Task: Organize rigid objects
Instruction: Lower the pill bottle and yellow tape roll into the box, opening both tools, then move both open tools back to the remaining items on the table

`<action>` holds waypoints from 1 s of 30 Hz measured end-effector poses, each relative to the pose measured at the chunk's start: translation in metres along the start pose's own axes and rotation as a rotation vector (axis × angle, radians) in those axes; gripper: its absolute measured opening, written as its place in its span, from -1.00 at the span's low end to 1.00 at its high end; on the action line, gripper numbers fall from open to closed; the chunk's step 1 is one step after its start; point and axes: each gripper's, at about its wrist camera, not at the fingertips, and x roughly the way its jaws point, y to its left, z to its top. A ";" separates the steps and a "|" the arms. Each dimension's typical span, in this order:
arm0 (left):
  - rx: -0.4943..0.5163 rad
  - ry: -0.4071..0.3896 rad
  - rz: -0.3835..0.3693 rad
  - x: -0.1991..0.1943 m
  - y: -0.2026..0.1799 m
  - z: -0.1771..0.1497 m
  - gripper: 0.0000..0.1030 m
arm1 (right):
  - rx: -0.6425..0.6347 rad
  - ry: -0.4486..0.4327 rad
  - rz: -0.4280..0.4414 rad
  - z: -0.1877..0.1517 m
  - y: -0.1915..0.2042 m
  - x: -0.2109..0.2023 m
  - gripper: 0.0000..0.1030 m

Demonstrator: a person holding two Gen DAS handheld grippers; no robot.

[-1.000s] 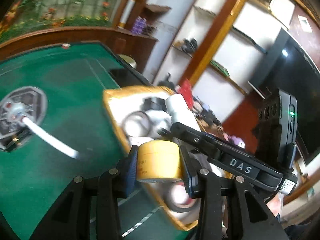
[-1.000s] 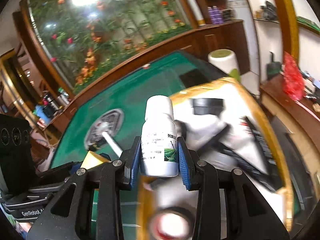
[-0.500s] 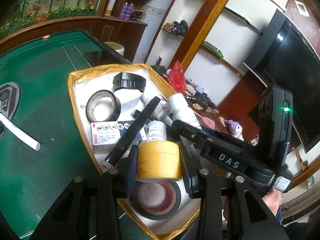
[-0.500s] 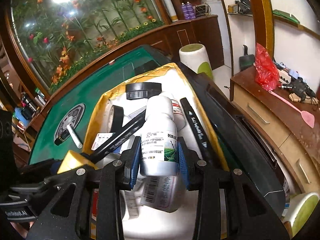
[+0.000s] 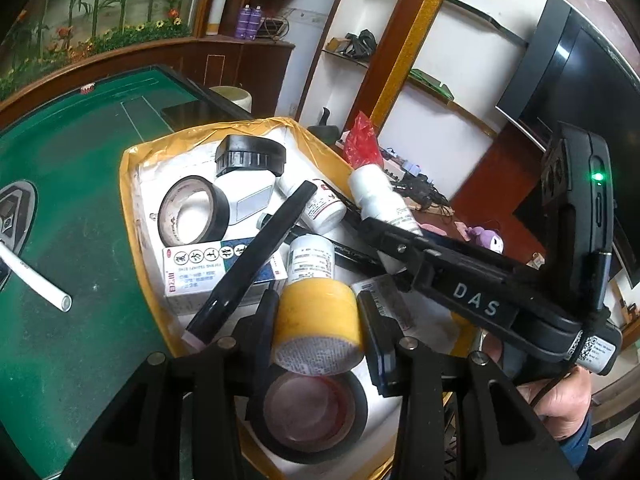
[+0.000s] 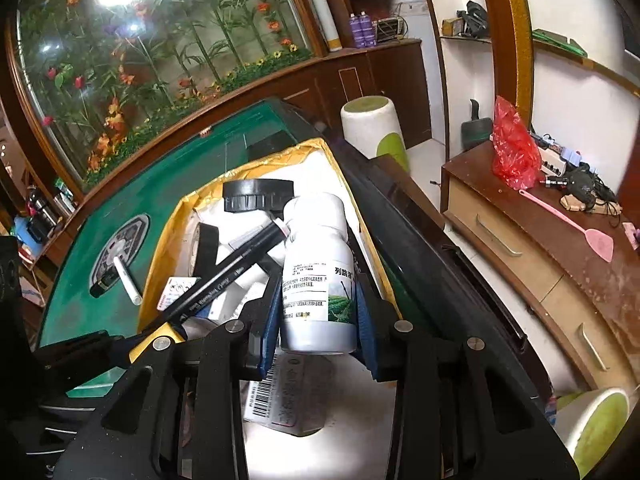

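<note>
Yellow tape roll [image 5: 318, 326] clamped between the jaws of the left gripper [image 5: 320, 328], pads pressing its two sides, and it hangs just above the near end of the gold-rimmed box [image 5: 130, 200]. Over on the right, the white bottle [image 6: 318, 276] stands upright in the right gripper [image 6: 318, 308], jaws closed partway on its body, poised over the same box near its right-hand rim. Both are carrying, both are over the drop zone: this reads as the placing step. Below the yellow roll lies a black tape roll [image 5: 308, 412] with a red core; further in, a second black tape roll [image 5: 192, 210], a printed carton [image 5: 196, 276], a long black pen [image 5: 252, 264] slanting across it, a black cap [image 5: 252, 156] at the far end. Crowded in there! The box sits at the right edge of the green bench [image 5: 60, 240], with a white tube [image 5: 36, 284] lying well apart on the felt. Next, I'd judge, each load needs a free patch of box floor, a gentle lowering, then the jaws spread — the bottle could topple if let go high.
</note>
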 end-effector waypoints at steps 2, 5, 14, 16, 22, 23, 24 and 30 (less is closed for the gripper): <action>0.006 0.002 -0.005 0.003 -0.003 0.000 -0.22 | 0.005 0.010 -0.001 -0.001 -0.002 0.002 -0.34; 0.006 0.013 -0.010 0.005 -0.004 0.001 -0.21 | 0.000 0.032 0.011 0.000 -0.001 0.005 -0.33; -0.015 0.006 -0.044 -0.006 -0.003 0.002 -0.01 | -0.037 -0.006 -0.038 0.006 0.004 -0.017 -0.30; -0.013 -0.013 -0.048 -0.015 -0.003 0.001 -0.01 | -0.033 -0.025 -0.024 0.007 0.008 -0.026 -0.30; -0.023 -0.076 -0.023 -0.050 0.016 -0.002 -0.01 | -0.102 -0.061 0.040 0.009 0.047 -0.040 -0.30; -0.032 -0.088 -0.015 -0.057 0.023 -0.003 -0.01 | -0.120 -0.059 0.049 0.008 0.056 -0.040 -0.30; -0.044 -0.100 -0.008 -0.063 0.032 -0.005 -0.01 | -0.140 -0.055 0.059 0.008 0.065 -0.039 -0.30; -0.166 -0.152 0.070 -0.094 0.102 -0.022 -0.01 | -0.237 -0.012 0.128 0.001 0.119 -0.023 -0.30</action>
